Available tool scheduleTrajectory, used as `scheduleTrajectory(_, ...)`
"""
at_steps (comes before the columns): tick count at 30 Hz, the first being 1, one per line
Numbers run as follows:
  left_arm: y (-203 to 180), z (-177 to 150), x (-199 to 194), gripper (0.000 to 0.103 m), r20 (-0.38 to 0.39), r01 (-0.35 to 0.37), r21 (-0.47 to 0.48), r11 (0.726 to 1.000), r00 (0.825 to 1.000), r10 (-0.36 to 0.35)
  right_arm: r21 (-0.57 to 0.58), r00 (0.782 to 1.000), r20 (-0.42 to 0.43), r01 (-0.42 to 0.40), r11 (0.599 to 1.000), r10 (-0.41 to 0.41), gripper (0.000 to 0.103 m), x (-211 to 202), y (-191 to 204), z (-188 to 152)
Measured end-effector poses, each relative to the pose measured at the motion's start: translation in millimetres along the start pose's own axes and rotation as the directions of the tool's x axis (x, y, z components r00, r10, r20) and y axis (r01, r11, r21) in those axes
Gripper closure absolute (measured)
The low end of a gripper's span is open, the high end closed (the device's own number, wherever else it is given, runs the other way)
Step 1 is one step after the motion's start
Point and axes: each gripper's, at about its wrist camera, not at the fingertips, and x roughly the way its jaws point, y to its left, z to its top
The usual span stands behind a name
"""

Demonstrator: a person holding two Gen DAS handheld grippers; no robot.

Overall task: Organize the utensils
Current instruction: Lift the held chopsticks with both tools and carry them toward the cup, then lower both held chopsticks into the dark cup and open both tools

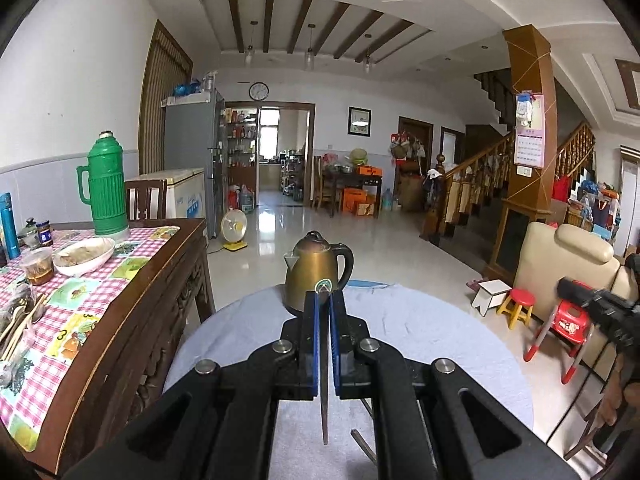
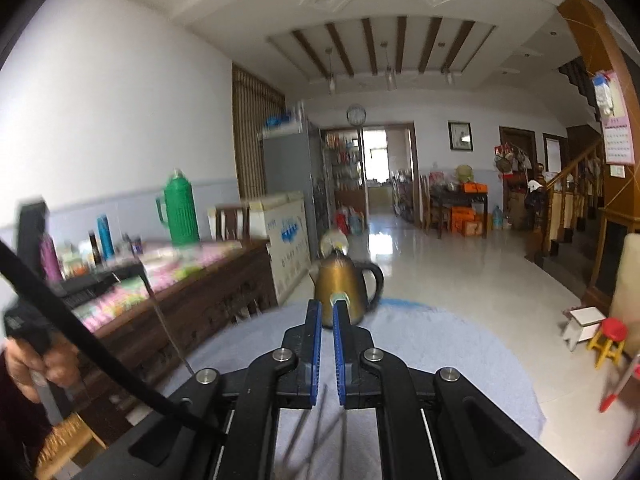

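My left gripper [image 1: 323,294] is shut on a utensil [image 1: 325,400] with a thin dark blade or handle that hangs down between the blue pads and a patterned end at the tips. It is held above the round table with a pale blue cloth [image 1: 420,344]. My right gripper [image 2: 327,308] has its pads close together with a small patterned utensil end [image 2: 338,298] at the tips. The left gripper and hand show in the right wrist view [image 2: 28,332] with a long thin utensil [image 2: 168,324] hanging. Blurred utensils [image 2: 312,436] lie on the cloth below.
A brass kettle [image 1: 316,276] stands at the round table's far edge. A wooden table with a checked cloth [image 1: 80,300] holds a green thermos [image 1: 105,192], a bowl [image 1: 84,256], jars and chopsticks [image 1: 18,330]. Stools [image 1: 518,306] and a sofa [image 1: 568,264] are at right.
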Motion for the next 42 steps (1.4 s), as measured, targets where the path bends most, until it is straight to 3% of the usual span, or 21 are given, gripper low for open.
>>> scheduleTrajectory(3, -1.9, -3.1, -2.6, 0.098, -0.003, 0.006, 0.004, 1.000, 1.000, -0.006, -0.001, 0.987, -0.159, 0.011, 1.000, -0.011, 0.097, 34.5, -7.6, -14.0)
scheduleTrajectory(4, -1.3, -4.4, -1.2, 0.098, -0.008, 0.006, 0.003, 1.000, 1.000, -0.006, 0.035, 0.962, -0.273, 0.000, 0.999, 0.010, 0.095, 60.5, -18.4, -27.7)
scheduleTrajectory(5, -0.1, -5.6, 1.6, 0.098, -0.014, 0.006, 0.000, 1.000, 1.000, -0.006, 0.062, 0.943, -0.330, -0.008, 0.998, 0.028, 0.087, 73.6, -25.0, -35.6)
scheduleTrajectory(6, 1.3, -6.5, 4.5, 0.098, -0.021, 0.005, -0.003, 1.000, 1.000, -0.005, 0.132, 0.899, -0.432, -0.025, 0.991, 0.080, 0.082, 102.0, -38.7, -54.3)
scheduleTrajectory(8, 5.8, -9.3, 12.0, 0.098, -0.039, 0.006, -0.011, 1.000, 0.999, -0.006, 0.226, 0.850, -0.507, -0.032, 0.974, 0.146, 0.069, 139.7, -58.1, -81.5)
scheduleTrajectory(10, 10.7, -12.7, 21.2, 0.098, -0.053, -0.001, -0.014, 1.000, 0.999, 0.000, 0.240, 0.807, -0.571, -0.011, 0.971, 0.151, 0.059, 174.5, -70.4, -106.7)
scheduleTrajectory(11, 14.7, -14.8, 27.7, 0.098, -0.064, -0.003, -0.019, 1.000, 0.998, 0.002, 0.238, 0.799, -0.581, -0.013, 0.971, 0.153, 0.055, 184.7, -73.6, -114.9)
scheduleTrajectory(15, 29.1, -23.5, 50.0, 0.098, -0.113, -0.006, -0.050, 0.999, 0.994, 0.000, 0.205, 0.716, -0.678, -0.035, 0.978, 0.168, 0.055, 250.9, -75.4, -149.7)
scheduleTrajectory(18, 38.0, -30.3, 65.4, 0.098, -0.142, -0.017, -0.060, 0.998, 0.990, 0.009, 0.130, 0.677, -0.726, -0.033, 0.991, 0.118, 0.055, 285.3, -65.5, -161.6)
scheduleTrajectory(22, 44.3, -34.9, 74.1, 0.098, -0.158, -0.019, -0.070, 0.997, 0.987, 0.008, 0.034, 0.587, -0.808, -0.018, 0.999, 0.038, 0.055, 318.3, -54.8, -177.8)
scheduleTrajectory(26, 44.1, -37.2, 77.0, 0.098, -0.167, -0.017, -0.067, 0.998, 0.986, 0.005, -0.016, 0.538, -0.843, 0.003, 1.000, -0.015, 0.073, 334.4, -49.2, -196.7)
scheduleTrajectory(27, 43.4, -38.3, 77.3, 0.098, -0.172, -0.013, -0.067, 0.998, 0.985, 0.001, -0.021, 0.538, -0.842, 0.008, 1.000, -0.022, 0.075, 336.8, -49.3, -199.1)
scheduleTrajectory(28, 42.9, -38.7, 77.6, 0.098, -0.175, -0.012, -0.067, 0.998, 0.985, 0.000, -0.038, 0.568, -0.823, 0.000, 0.999, -0.031, 0.086, 335.4, -48.3, -198.7)
scheduleTrajectory(29, 41.4, -39.3, 77.0, 0.098, -0.178, -0.011, -0.065, 0.998, 0.984, -0.001, -0.051, 0.577, -0.816, 0.003, 0.999, -0.043, 0.096, 334.8, -49.0, -199.5)
scheduleTrajectory(32, 37.8, -38.8, 73.5, 0.098, -0.180, -0.006, -0.062, 0.998, 0.984, -0.006, -0.009, 0.587, -0.809, 0.027, 1.000, -0.023, 0.097, 328.9, -58.3, -197.7)
scheduleTrajectory(36, 31.0, -33.3, 60.5, 0.098, -0.162, 0.004, -0.047, 0.999, 0.987, -0.011, 0.050, 0.684, -0.729, 0.060, 0.997, -0.005, 0.097, 295.1, -77.4, -175.0)
scheduleTrajectory(42, 19.7, -22.8, 34.5, 0.098, -0.135, 0.027, -0.041, 0.999, 0.990, -0.033, 0.147, 0.840, -0.541, 0.056, 0.988, 0.033, 0.097, 208.4, -95.8, -122.7)
